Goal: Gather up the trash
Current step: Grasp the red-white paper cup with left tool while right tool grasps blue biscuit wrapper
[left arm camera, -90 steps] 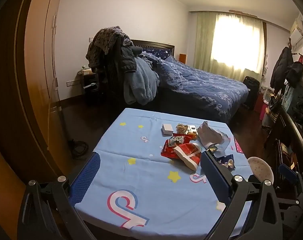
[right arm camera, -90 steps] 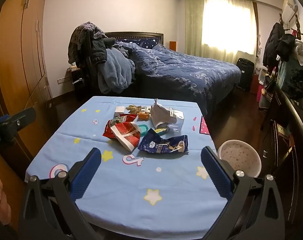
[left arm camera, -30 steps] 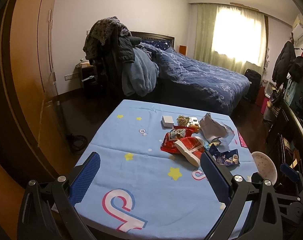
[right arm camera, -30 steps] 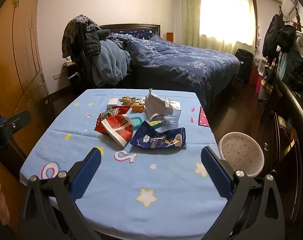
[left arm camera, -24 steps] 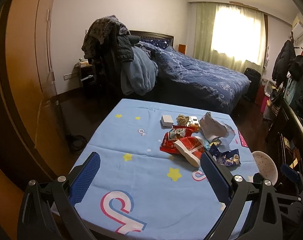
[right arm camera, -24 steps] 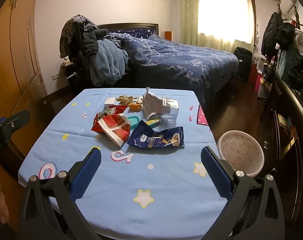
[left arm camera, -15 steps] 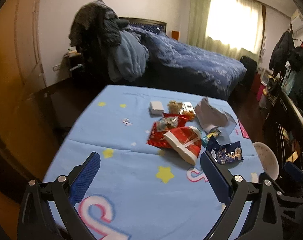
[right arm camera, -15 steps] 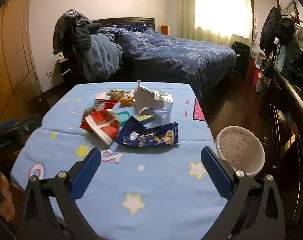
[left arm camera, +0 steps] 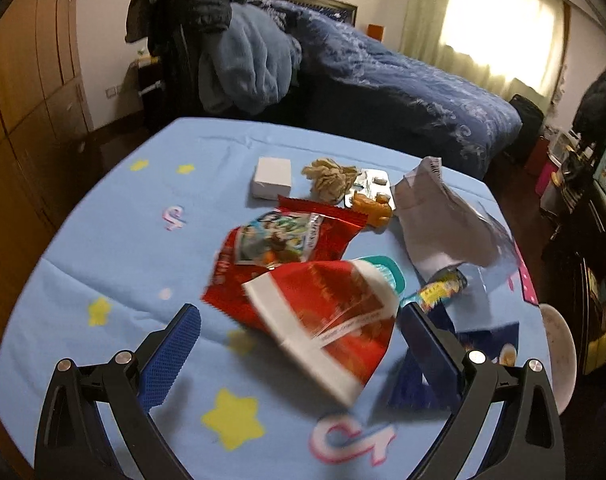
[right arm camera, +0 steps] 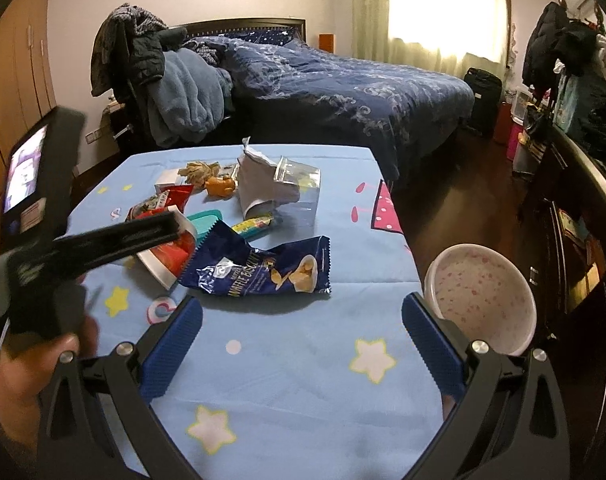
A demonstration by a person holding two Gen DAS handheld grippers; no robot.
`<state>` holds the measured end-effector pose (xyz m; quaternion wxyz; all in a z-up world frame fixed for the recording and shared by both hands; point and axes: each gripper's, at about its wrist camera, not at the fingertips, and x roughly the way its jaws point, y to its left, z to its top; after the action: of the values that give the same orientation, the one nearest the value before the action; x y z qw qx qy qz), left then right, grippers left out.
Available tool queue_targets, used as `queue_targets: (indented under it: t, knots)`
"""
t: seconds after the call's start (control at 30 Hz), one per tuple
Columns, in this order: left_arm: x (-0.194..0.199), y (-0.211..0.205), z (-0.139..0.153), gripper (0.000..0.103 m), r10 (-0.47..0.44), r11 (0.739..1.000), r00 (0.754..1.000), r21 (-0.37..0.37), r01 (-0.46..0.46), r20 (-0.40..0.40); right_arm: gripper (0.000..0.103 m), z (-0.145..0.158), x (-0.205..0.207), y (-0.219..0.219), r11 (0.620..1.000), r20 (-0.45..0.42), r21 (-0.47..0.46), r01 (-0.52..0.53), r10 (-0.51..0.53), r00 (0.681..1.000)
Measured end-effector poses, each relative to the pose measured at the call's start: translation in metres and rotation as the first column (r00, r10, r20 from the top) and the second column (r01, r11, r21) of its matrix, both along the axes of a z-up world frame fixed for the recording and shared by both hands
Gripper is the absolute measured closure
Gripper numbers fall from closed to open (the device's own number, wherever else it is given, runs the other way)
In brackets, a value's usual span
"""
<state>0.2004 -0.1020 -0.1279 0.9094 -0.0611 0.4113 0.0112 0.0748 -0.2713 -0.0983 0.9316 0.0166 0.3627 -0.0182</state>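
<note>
Between the wide-apart jaws of the left gripper (left arm camera: pixel 299 344) lies the red-and-white wrapper (left arm camera: pixel 327 316), probably light, crinkly and slippery, best pinched at its near edge, while the right gripper (right arm camera: pixel 301 334), equally spread and empty, hovers short of the blue biscuit bag (right arm camera: pixel 263 268).

A table (right arm camera: pixel 303 380) stands in a bedroom under a light blue cloth (left arm camera: pixel 115 240) printed with yellow stars. Behind it is a bed (right arm camera: pixel 363 88) with a dark blue patterned quilt and a dark headboard (right arm camera: pixel 243 24). A chair (left arm camera: pixel 183 60) beside the bed is heaped with dark jackets and a pale blue fleece (left arm camera: pixel 247 68). Wooden wardrobe doors (left arm camera: pixel 31 80) line the left wall. A curtained window (right arm camera: pixel 443 8) glows at the back, with a black suitcase (right arm camera: pixel 481 96) on the dark wood floor below it.
</note>
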Motion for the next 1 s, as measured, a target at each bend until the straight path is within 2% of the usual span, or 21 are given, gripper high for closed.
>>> queue_targets:
  t: [0.27, 0.37, 0.6, 0.8, 1.0]
  knots:
    - [0.017, -0.009, -0.011, 0.004, 0.048, 0.999, 0.999, -0.016, -0.048, -0.022, 0.003, -0.009, 0.016, -0.006, 1.000, -0.009, 0.015, -0.027, 0.027, 1.000]
    - [0.018, -0.008, -0.013, 0.014, 0.044, 0.998, 0.999, -0.039, -0.044, -0.024, 0.003, -0.011, 0.022, -0.009, 0.999, -0.014, 0.028, -0.028, 0.028, 1.000]
    - [0.017, -0.008, -0.009, 0.017, 0.014, 0.998, 1.000, -0.067, -0.015, -0.007, 0.003, -0.018, 0.038, -0.016, 0.998, -0.048, 0.060, -0.017, 0.020, 0.999]
    - [0.005, 0.000, 0.000, 0.017, 0.012, 0.999, 1.000, -0.041, -0.011, 0.026, 0.003, -0.024, 0.058, -0.020, 0.995, -0.075, 0.096, -0.010, 0.017, 0.997]
    - [-0.009, 0.022, 0.018, 0.017, 0.055, 0.998, 0.995, -0.010, -0.055, 0.082, 0.003, -0.036, 0.083, -0.014, 0.995, -0.108, 0.096, -0.017, 0.028, 0.994]
